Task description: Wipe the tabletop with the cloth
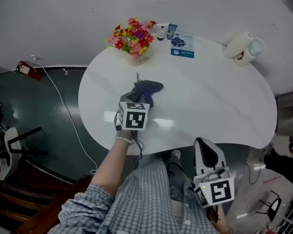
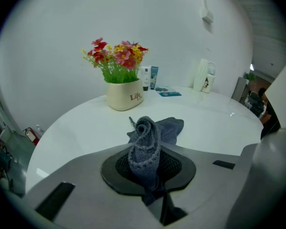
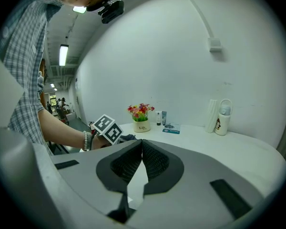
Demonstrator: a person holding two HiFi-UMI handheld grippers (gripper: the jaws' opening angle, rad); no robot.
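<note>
Pale wall behind, glossy white rounded desk (image 1: 210, 101) in front of it, flower pot (image 1: 135, 40) at the far edge; lying on the near-left part of that desk, in front of the pot, a dark blue knitted cloth (image 1: 145, 90); pinched by one rolled end between the pads of the left hand-held gripper (image 2: 147, 163), the rest spilling forward onto the surface. Looks soft, light and limp; likely to bunch and fold rather than spread flat; best gripped at a gathered fold, as now, with the loose part left under for wiping. Left forearm (image 1: 112, 162) stretched out of a checked sleeve over the near edge; tool low, aimed towards the flowers. Right hand-held gripper (image 3: 142, 156) held back off the desk, near-right; pads together at the tips, nothing between.
</note>
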